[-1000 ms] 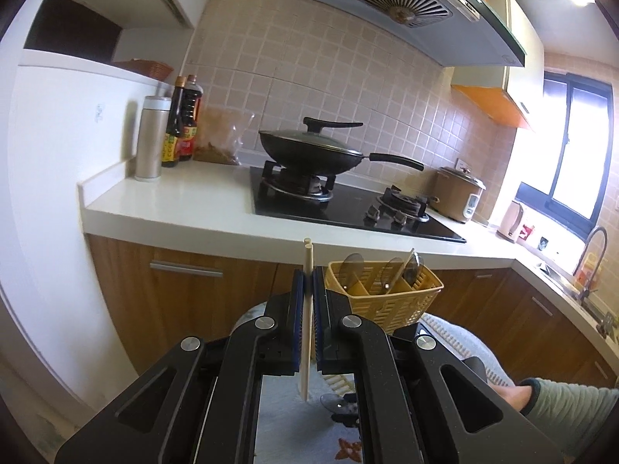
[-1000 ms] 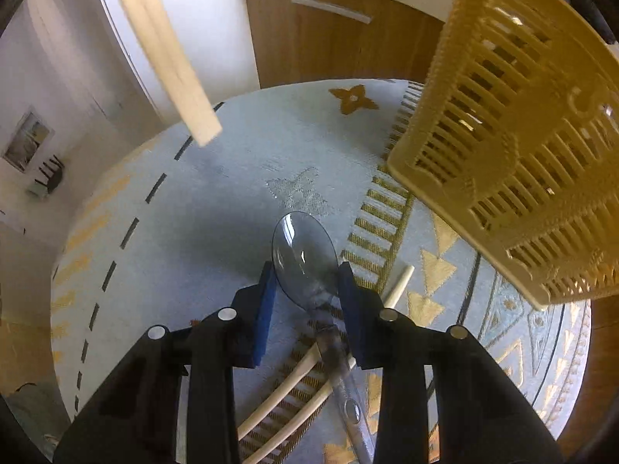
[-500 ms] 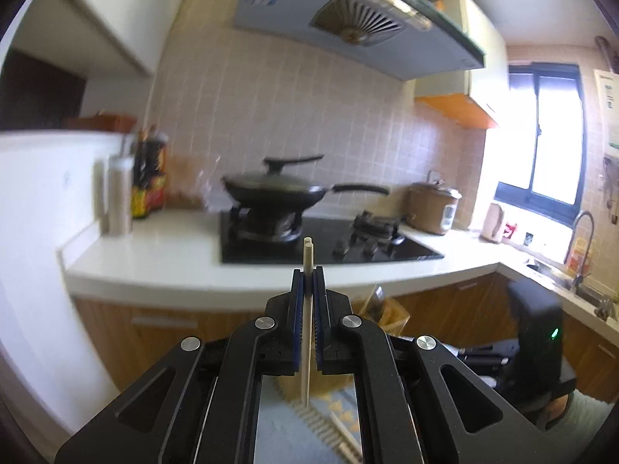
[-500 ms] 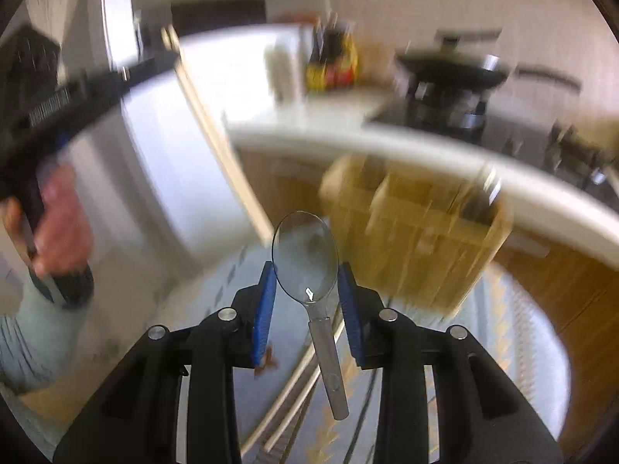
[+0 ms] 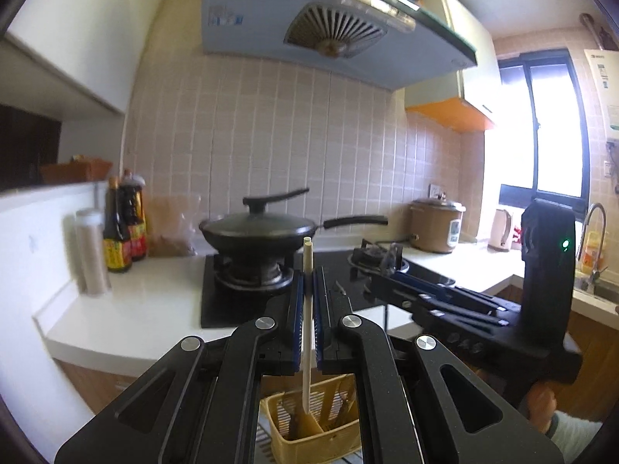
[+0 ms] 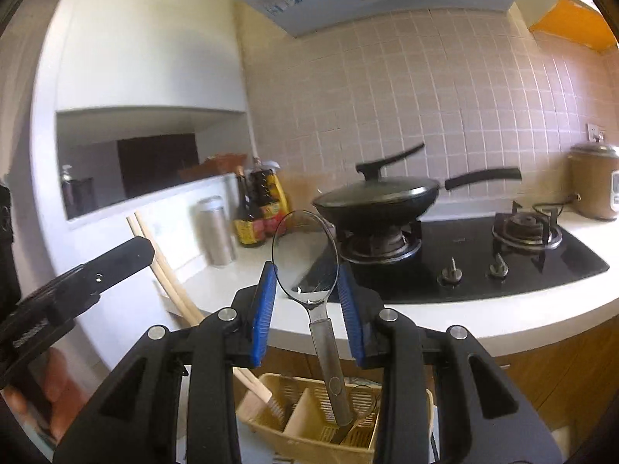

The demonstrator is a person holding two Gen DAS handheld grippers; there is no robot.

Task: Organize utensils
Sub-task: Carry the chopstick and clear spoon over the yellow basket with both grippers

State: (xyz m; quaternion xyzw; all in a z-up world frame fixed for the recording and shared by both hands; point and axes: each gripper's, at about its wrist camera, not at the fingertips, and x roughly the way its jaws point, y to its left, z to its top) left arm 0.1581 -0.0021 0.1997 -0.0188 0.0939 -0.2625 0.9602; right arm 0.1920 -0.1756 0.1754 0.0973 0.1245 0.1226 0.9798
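Observation:
My left gripper (image 5: pixel 308 282) is shut on a pair of pale wooden chopsticks (image 5: pixel 306 328). They stand upright, lower ends hanging over the yellow slotted basket (image 5: pixel 321 444). My right gripper (image 6: pixel 307 284) is shut on a metal spoon (image 6: pixel 303 259), bowl up between the blue pads. The spoon's handle points down into the basket (image 6: pixel 301 446), which has dividers and holds other utensils. In the right wrist view the left gripper (image 6: pixel 116 259) comes in from the left with the chopsticks (image 6: pixel 170 282). In the left wrist view the right gripper (image 5: pixel 390 263) reaches in from the right.
Behind is a white counter (image 5: pixel 154 309) with a lidded black wok (image 5: pixel 257 230) on a gas hob (image 6: pixel 464 266). Sauce bottles (image 5: pixel 125 228), a steel flask (image 5: pixel 91 251), a rice cooker (image 5: pixel 437 224), a kettle (image 5: pixel 503 230) and a sink tap (image 5: pixel 594 232) line it. A hand (image 5: pixel 539 410) grips the right handle.
Both grippers have risen from just over the rug to above counter height. The right one swung up from facing the floor, lifting the spoon; the basket now lies below both.

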